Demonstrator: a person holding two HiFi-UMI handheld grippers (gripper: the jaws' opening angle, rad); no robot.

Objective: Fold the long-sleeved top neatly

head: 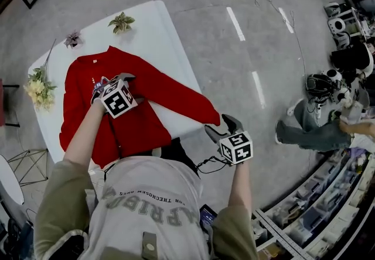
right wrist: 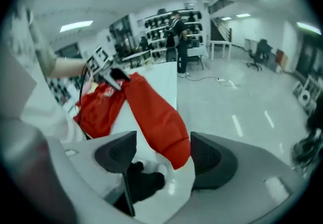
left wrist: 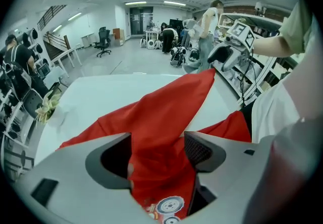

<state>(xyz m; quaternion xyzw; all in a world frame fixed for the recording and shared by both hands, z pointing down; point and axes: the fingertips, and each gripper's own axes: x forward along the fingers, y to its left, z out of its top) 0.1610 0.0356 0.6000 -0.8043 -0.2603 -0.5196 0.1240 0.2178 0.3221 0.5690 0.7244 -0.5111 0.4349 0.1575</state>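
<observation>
Head view: red top lies spread on white table.

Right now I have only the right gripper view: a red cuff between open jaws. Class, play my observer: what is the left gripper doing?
Observer: The left gripper is over the red top's chest print, jaws apart, with fabric between them unpinched.
Operator: Anything else on the table?
Observer: Flower sprigs lie on the white table beyond the collar.
Operator: Where is my gripper?
Observer: The right gripper is past the table's edge, by the cuff.
</observation>
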